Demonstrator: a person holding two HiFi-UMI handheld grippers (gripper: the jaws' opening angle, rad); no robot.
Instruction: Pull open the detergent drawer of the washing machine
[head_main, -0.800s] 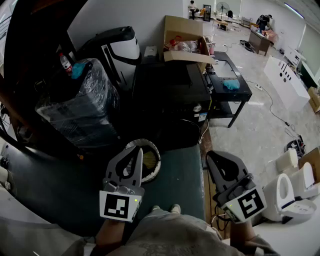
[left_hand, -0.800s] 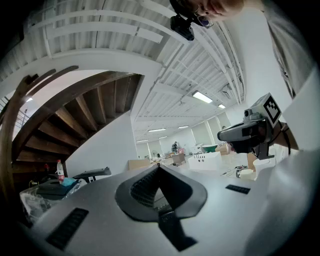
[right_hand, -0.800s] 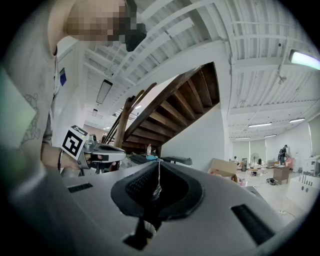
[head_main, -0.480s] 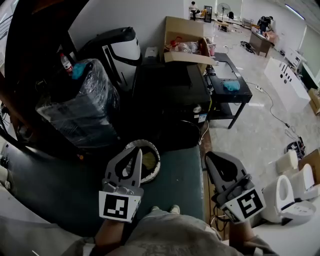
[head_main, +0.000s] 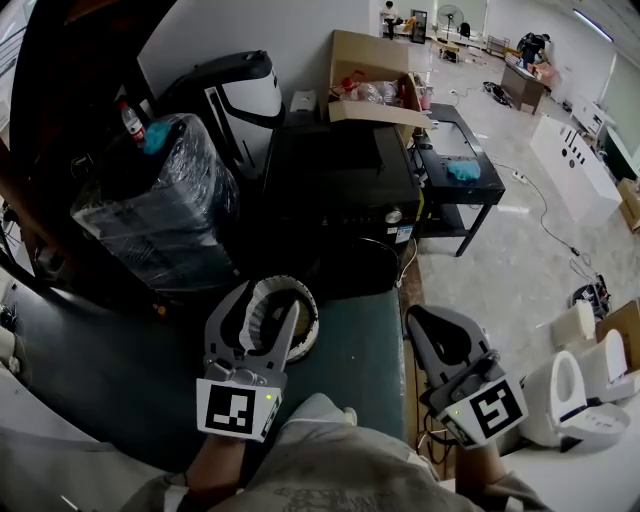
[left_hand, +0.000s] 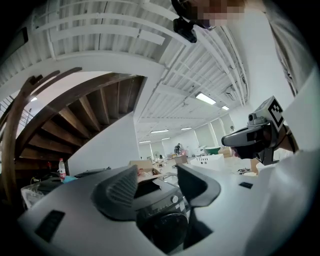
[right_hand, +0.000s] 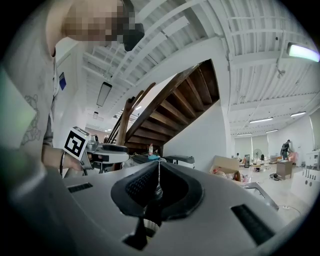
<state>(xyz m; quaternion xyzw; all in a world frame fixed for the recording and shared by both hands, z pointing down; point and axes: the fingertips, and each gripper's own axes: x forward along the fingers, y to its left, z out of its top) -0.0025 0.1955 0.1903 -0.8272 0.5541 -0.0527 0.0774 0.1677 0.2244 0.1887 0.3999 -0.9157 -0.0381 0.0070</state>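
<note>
Your left gripper (head_main: 268, 305) is held level near your lap with its grey ribbed jaws spread apart. Nothing sits between them; its own view frames only the distant machine in the gap. Your right gripper (head_main: 416, 314) is also level, its dark, grooved pads pressed tip to tip and pinching nothing.

Just beyond the left jaws, a round white container (head_main: 303, 297) with a pleated, ruffled rim stands on a matte teal mat (head_main: 360, 365). To the right of the right gripper are glossy white toilets (head_main: 580, 395) on the pale floor.

Past the mat is the washing machine (head_main: 340, 170) — a black, boxy front-loader with a flat top, well apart from both grippers. A small round knob (head_main: 395, 216) catches light on its front. The detergent drawer is somewhere in that dark front panel, and I cannot pick it out.

To the left of the machine sits a bulky load wrapped in shiny stretch film (head_main: 160, 210). A black low table (head_main: 455, 165) stands to the right. Behind the machine there is an open cardboard box (head_main: 370, 80) — brown, flaps up.
</note>
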